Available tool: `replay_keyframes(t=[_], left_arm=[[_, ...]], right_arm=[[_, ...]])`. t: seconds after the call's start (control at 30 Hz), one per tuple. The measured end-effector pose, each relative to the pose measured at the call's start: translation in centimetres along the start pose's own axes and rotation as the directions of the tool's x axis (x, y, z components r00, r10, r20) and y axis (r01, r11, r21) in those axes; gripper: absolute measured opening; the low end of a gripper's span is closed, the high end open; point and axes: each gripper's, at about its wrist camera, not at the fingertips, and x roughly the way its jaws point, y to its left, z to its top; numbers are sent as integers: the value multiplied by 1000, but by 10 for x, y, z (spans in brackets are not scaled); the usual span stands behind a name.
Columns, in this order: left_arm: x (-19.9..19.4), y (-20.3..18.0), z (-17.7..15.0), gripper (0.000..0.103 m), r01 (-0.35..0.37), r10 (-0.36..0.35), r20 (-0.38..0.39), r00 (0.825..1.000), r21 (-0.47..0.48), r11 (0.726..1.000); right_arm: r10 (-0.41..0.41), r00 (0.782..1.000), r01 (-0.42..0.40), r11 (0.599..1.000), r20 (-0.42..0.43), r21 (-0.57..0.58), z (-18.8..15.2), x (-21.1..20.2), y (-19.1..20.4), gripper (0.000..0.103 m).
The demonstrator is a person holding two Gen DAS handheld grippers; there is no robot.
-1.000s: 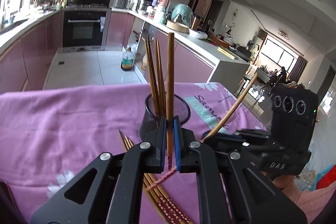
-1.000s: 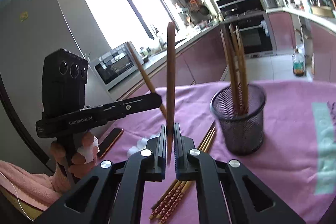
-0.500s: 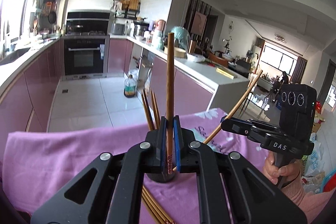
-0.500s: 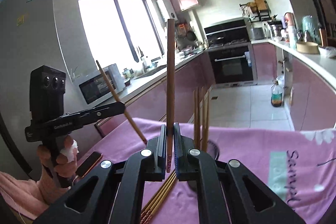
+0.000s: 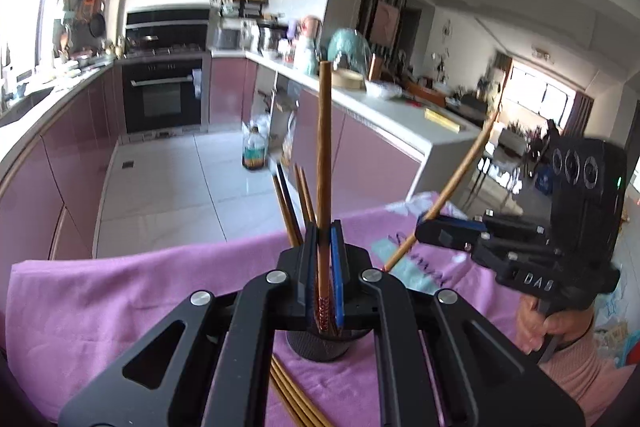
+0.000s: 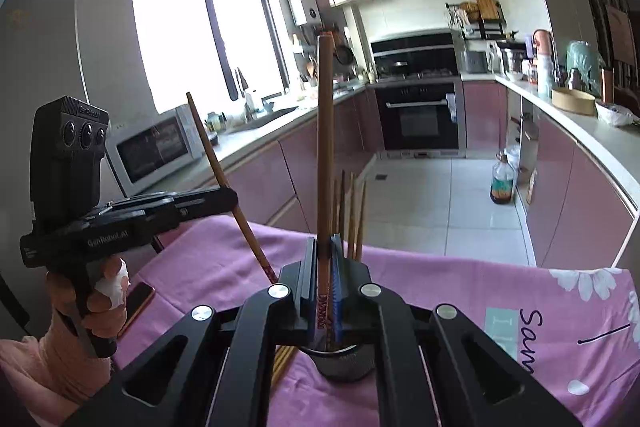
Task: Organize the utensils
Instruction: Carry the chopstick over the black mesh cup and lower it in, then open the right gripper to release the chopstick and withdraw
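My left gripper (image 5: 323, 231) is shut on a brown chopstick (image 5: 323, 147) that stands upright, patterned end down, over the black mesh cup (image 5: 320, 349). Several chopsticks (image 5: 294, 205) lean in the cup. My right gripper (image 6: 323, 247) is shut on another upright chopstick (image 6: 325, 147), also above the mesh cup (image 6: 340, 365) and its chopsticks (image 6: 352, 215). Each view shows the other hand: the right gripper (image 5: 434, 231) with its slanted chopstick (image 5: 460, 183), the left gripper (image 6: 229, 197) with its chopstick (image 6: 216, 167). Loose chopsticks (image 5: 292, 397) lie on the cloth.
A purple cloth (image 5: 120, 299) with flower prints covers the table; its far edge drops to the kitchen floor. A phone (image 6: 138, 303) lies near the left hand. More loose chopsticks (image 6: 284, 363) lie beside the cup. Pink cabinets and an oven stand behind.
Both grippers have risen with their chopsticks still held. The mesh cup has slid down in both views and now sits under the fingers. The views tilted up toward the kitchen.
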Motion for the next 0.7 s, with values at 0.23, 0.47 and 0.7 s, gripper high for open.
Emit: replay_keyframes(t=[0.23, 0.47, 0.7], left_arm=[[31, 9, -24, 7, -7, 11, -141, 990, 27, 1000], [57, 18, -23, 7, 9, -4, -204, 979, 22, 1000], [83, 27, -20, 8, -19, 16, -223, 975, -10, 1000]], right_arm=[[-23, 991, 22, 1000, -130, -9, -8, 29, -2, 5], [-45, 973, 42, 999, -228, -17, -13, 60, -3, 6], [-65, 968, 69, 998, -244, 9, -14, 77, -7, 7]])
